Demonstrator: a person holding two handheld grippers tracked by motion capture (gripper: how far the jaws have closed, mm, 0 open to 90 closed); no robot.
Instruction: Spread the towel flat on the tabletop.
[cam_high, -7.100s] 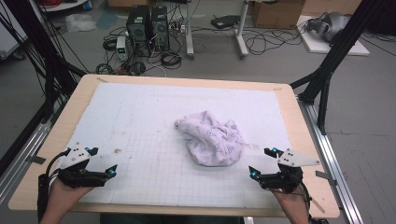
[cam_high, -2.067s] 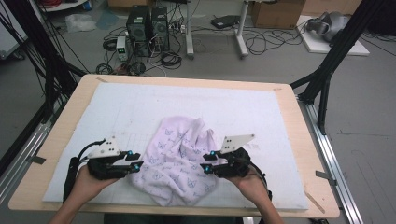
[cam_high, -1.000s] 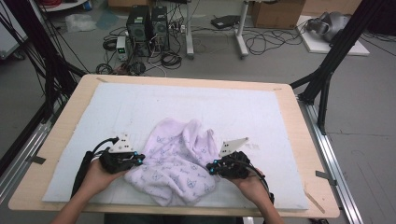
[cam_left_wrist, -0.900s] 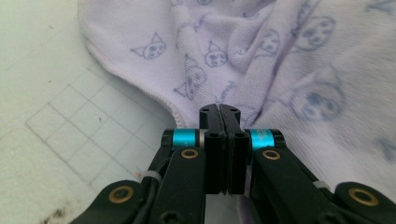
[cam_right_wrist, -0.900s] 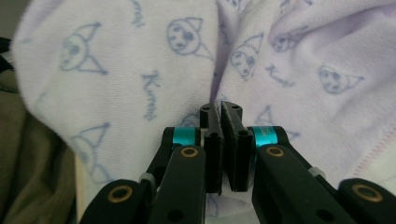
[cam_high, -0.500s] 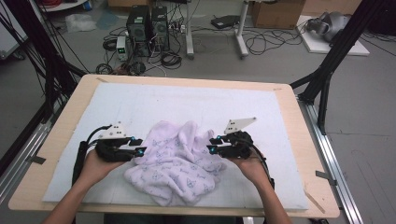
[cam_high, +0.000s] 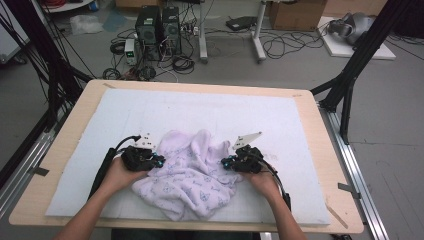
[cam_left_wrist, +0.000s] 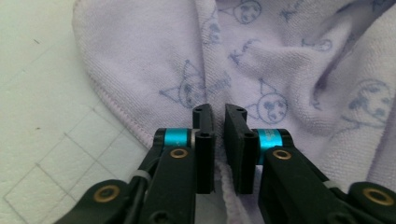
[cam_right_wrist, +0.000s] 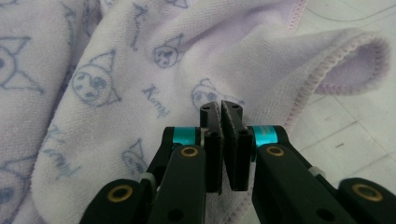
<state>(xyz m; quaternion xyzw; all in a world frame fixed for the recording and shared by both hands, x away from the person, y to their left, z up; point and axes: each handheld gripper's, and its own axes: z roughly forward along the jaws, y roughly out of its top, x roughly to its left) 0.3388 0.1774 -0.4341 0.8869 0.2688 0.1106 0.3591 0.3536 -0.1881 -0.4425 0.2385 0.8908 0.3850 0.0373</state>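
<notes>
The towel sits bunched at the table's near middle. We've lifted both edges away from us since a moment ago: left gripper and right gripper each clenched on hem, ready to spread.

The left gripper is standing with its two black jaws almost together, a narrow gap showing between them, and a stitched edge of the pale lilac terry towel printed with blue cat faces is running into that gap. The towel is spreading ahead and right of the jaws; the white gridded mat is lying to their left.
</notes>
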